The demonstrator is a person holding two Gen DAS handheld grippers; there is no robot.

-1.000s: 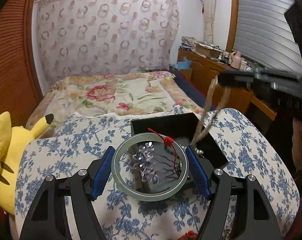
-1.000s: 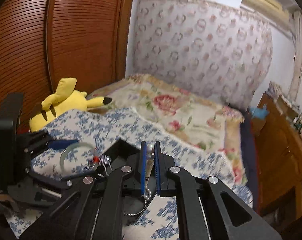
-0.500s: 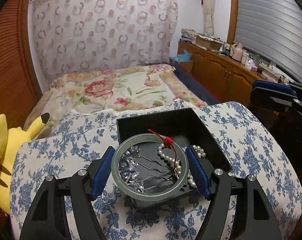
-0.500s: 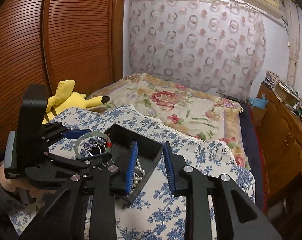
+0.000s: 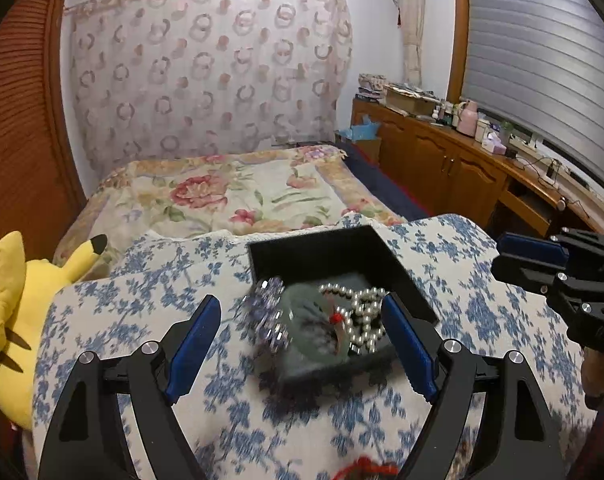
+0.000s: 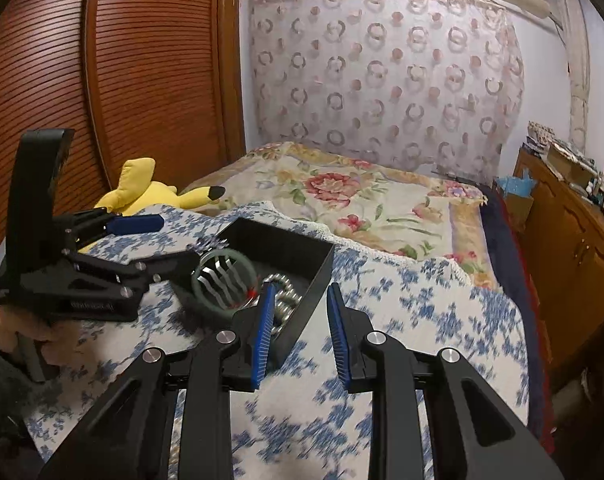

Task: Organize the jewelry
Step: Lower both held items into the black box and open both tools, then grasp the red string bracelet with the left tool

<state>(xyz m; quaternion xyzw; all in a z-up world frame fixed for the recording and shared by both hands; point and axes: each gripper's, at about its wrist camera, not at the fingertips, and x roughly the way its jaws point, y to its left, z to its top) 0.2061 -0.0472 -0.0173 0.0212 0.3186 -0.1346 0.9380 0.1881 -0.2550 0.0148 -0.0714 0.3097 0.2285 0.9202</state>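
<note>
Bangle (image 5: 308, 326) just dropped into box (image 5: 390, 258); left gripper (image 5: 302, 344) spread, jaws newly widened, empty. Right gripper (image 6: 298, 330) parted, empty. Next: withdraw.

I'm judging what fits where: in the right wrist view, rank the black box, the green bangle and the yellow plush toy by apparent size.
1. Black box, largest.
2. Yellow plush toy, though it lies farther off and is partly hidden, so its place is unsure.
3. Green bangle, smallest.
</note>
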